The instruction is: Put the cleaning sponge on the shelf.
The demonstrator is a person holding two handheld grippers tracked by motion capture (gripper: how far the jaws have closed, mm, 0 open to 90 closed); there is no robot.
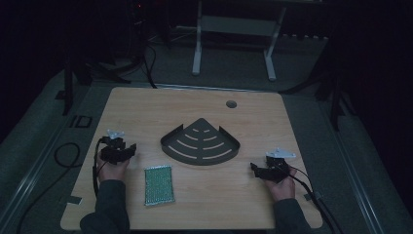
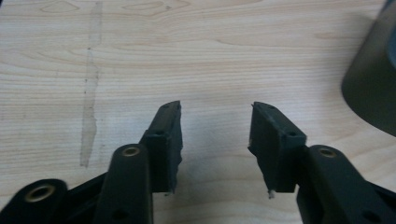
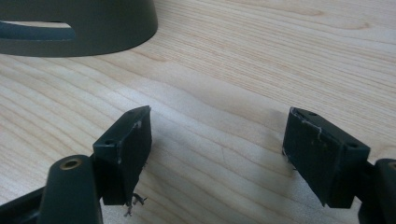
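Grippers both released, nothing between jaws: left gripper (image 1: 127, 149), right gripper (image 1: 254, 168). Dark corner shelf (image 1: 200, 142) mid-table between them; green sponge (image 1: 159, 185) just beside left hand (image 1: 112, 170).

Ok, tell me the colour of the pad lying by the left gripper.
Green pad, finely speckled; high view shows it best.

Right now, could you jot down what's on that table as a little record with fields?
surface: wooden table
centre: dark fan-shaped slotted tray
near the left hand: green mesh pad, lying flat, untouched
left tool: jaws open, nothing between them
right tool: jaws open, nothing between them
contact: neither tool touches the tray or pad
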